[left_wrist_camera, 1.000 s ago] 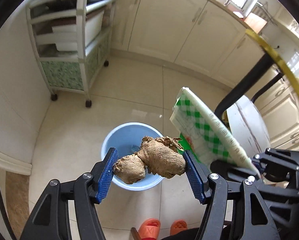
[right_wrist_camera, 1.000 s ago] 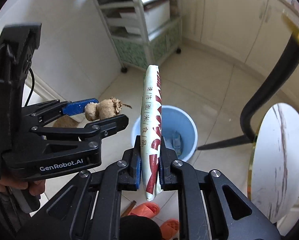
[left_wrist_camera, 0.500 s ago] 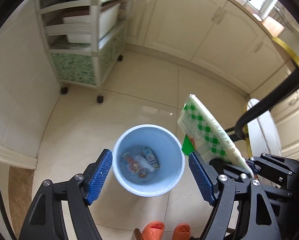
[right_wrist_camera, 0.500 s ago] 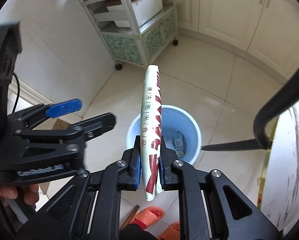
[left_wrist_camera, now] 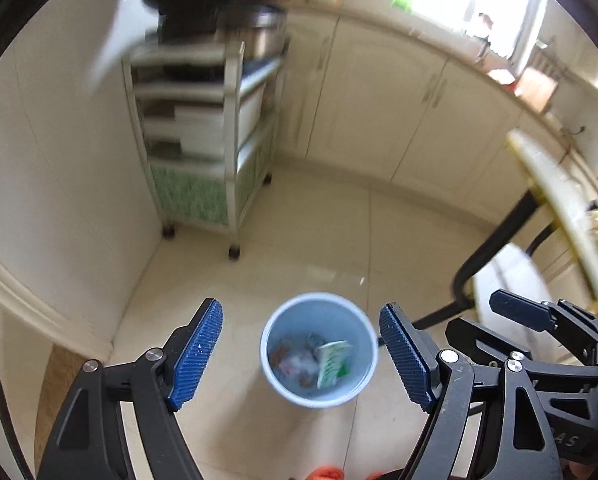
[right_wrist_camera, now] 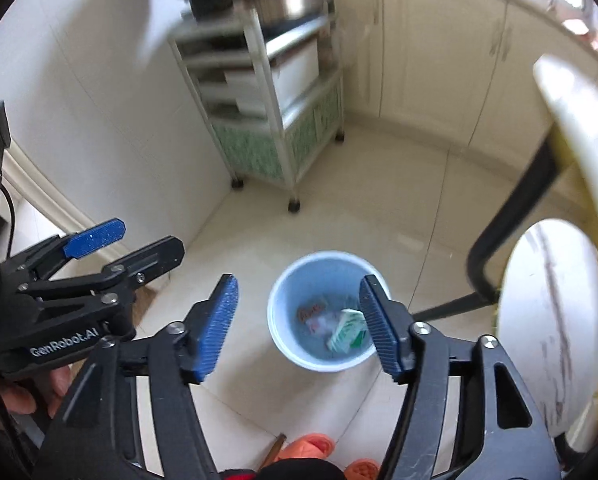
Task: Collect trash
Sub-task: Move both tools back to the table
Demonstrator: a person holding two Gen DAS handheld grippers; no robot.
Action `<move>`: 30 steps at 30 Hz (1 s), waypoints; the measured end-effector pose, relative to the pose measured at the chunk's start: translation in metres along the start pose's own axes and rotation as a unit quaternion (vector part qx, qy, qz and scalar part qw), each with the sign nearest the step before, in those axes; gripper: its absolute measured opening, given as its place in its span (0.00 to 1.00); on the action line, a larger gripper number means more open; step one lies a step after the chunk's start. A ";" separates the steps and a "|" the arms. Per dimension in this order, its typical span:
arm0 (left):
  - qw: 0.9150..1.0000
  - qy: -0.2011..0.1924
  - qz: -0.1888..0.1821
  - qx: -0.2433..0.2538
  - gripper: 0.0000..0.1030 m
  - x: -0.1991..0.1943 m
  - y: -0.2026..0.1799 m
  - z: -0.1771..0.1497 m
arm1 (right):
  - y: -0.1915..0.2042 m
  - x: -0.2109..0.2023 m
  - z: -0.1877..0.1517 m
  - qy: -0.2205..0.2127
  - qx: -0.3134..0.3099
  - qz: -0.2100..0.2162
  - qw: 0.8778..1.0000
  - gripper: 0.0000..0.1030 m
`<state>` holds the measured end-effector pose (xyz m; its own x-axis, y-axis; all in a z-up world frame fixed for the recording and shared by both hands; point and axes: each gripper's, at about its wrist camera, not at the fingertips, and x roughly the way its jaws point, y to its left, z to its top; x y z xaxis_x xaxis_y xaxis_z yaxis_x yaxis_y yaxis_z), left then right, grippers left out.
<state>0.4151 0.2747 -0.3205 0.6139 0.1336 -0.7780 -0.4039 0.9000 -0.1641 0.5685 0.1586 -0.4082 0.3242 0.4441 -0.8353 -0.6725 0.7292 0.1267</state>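
Both my tools hang above the blue bin (left_wrist_camera: 319, 350) on the floor. My left tool (left_wrist_camera: 299, 358) stands wide and empty; my right tool (right_wrist_camera: 299, 324), jaws just opened, is empty too, since the green-checked packet (right_wrist_camera: 347, 330) lies inside the bin.

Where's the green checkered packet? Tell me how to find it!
Look at the tiled kitchen floor in front of the rolling shelf cart. The round blue bin stands there. Inside it, on the right, the packet lies tilted; it is the only green-and-white checkered piece among the pale and reddish scraps.
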 end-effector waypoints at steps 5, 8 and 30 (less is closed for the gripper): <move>0.997 -0.074 -0.023 0.028 0.82 -0.073 -0.030 -0.001 | 0.002 -0.081 0.000 -0.080 0.009 -0.013 0.997 0.74; 0.992 -0.106 -0.045 0.052 0.85 -0.106 -0.061 -0.009 | -0.010 -0.131 -0.010 -0.122 0.016 -0.024 0.992 0.78; 0.955 -0.057 -0.147 0.250 0.94 -0.016 -0.334 0.048 | -0.256 -0.294 -0.099 -0.175 0.187 -0.190 0.948 0.88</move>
<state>0.5726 -0.0080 -0.2235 0.7327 -0.1370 -0.6666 0.1553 0.9873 -0.0323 0.5795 -0.2097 -0.2483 0.7400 0.2106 -0.6388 -0.2013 0.9755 0.0884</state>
